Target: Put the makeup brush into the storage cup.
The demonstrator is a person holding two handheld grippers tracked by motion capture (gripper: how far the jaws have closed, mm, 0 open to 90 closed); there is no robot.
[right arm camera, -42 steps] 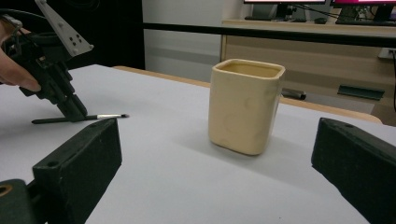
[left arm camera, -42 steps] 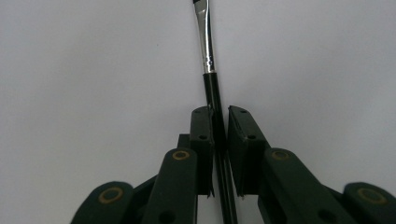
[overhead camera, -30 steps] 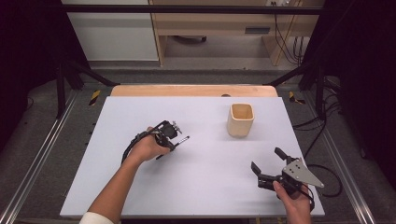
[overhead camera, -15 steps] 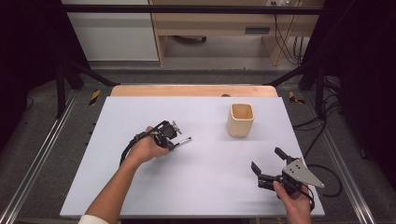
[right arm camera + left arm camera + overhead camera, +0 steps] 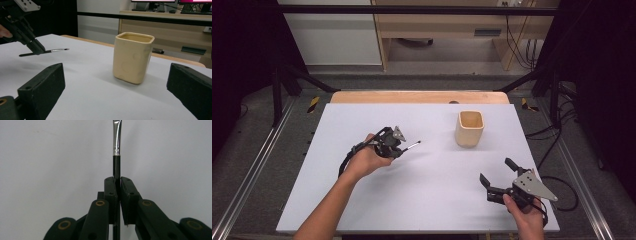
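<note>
Right gripper, nearest the person at the table's near right: jaws spread wide apart, nothing between them. In the right gripper view they frame the cream square cup, which stands upright on the table beyond them, well apart from both jaws.

Left gripper, farther in and to the left: jaws together, clamped on a thin paintbrush. In the left gripper view the black handle runs up between the pads, with the metal ferrule beyond the jaw tips. The brush is held off the table surface, bristle end pointing toward the cup, well short of it.
</note>
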